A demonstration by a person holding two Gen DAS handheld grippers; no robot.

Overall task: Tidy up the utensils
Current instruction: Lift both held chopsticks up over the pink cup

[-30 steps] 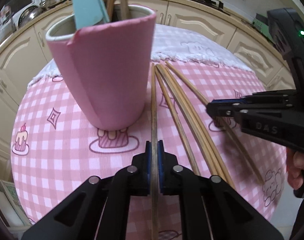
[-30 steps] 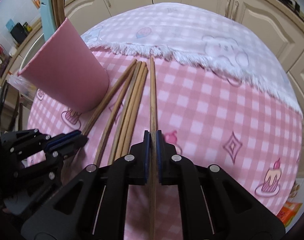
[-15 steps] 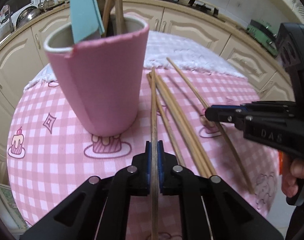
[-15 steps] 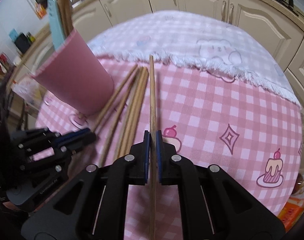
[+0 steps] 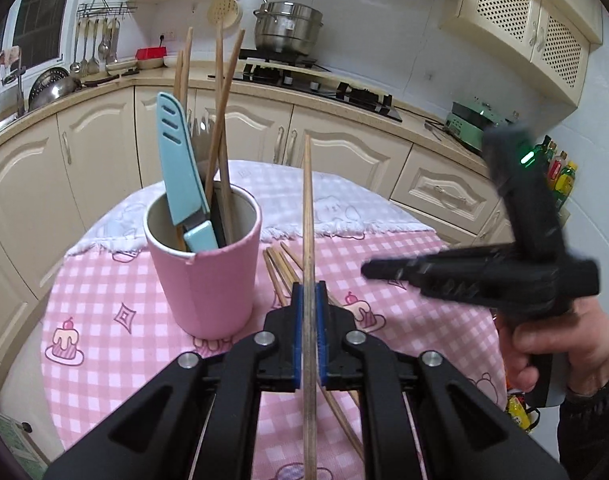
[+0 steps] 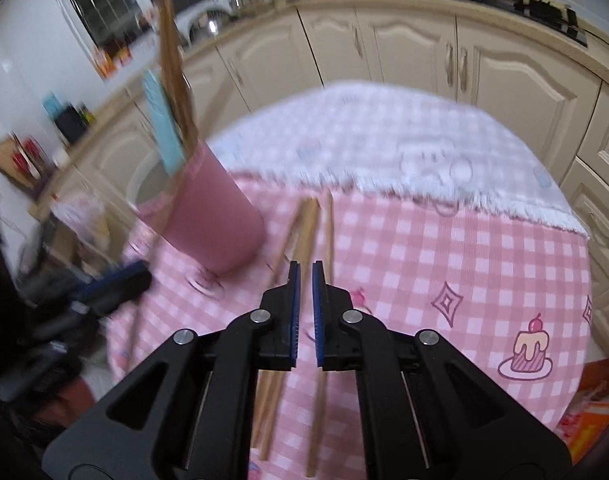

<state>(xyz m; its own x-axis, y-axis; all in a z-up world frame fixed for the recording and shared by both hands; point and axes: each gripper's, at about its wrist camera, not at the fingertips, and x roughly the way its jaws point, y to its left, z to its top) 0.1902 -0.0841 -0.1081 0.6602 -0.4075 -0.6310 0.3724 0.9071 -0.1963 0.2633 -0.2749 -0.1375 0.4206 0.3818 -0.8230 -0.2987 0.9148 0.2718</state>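
Observation:
My left gripper (image 5: 309,292) is shut on a wooden chopstick (image 5: 307,208), which is raised and pointing upward just right of the pink cup (image 5: 212,280). The cup holds a light blue knife (image 5: 180,168) and several chopsticks. Loose chopsticks (image 5: 278,268) lie on the cloth behind my fingers. My right gripper (image 5: 374,270), held in a hand (image 5: 544,344), hovers blurred at the right. In its own view the right gripper (image 6: 306,270) is shut with nothing between the pads. A chopstick (image 6: 329,232) lies on the cloth just right of it, beside the others (image 6: 304,232) and the cup (image 6: 216,216).
The round table has a pink checked cloth (image 6: 464,260) with a white fringed cloth (image 5: 344,208) at its far side. Cream cabinets (image 5: 344,152) curve around behind. A stove carries a steel pot (image 5: 288,28). An orange packet (image 6: 596,400) sits past the table's right edge.
My left gripper rose and tilted up, lifting its chopstick off the cloth beside the cup. The right gripper no longer has a chopstick between its pads; that stick lies on the cloth.

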